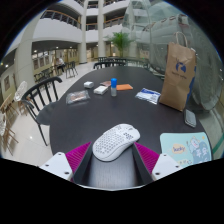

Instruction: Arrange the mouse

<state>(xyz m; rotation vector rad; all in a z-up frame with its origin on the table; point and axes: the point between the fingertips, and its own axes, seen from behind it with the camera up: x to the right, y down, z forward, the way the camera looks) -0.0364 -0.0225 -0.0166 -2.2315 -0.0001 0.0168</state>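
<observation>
A white mouse with a honeycomb shell (117, 141) sits between my fingers, over the near edge of the dark round table (90, 120). My gripper (113, 152) is shut on it: the pink pads (80, 155) press on its left and right sides. I cannot see its underside, so I cannot tell whether it rests on the table or hangs just above it. A light blue printed mat (186, 150) lies on the table just to the right of the fingers.
A brown paper bag (178, 75) stands at the right of the table, with a small grey card (190, 118) in front of it. Booklets (78, 97) (148, 96) and an orange item (124, 87) lie farther back. A black chair (40, 95) stands at the left.
</observation>
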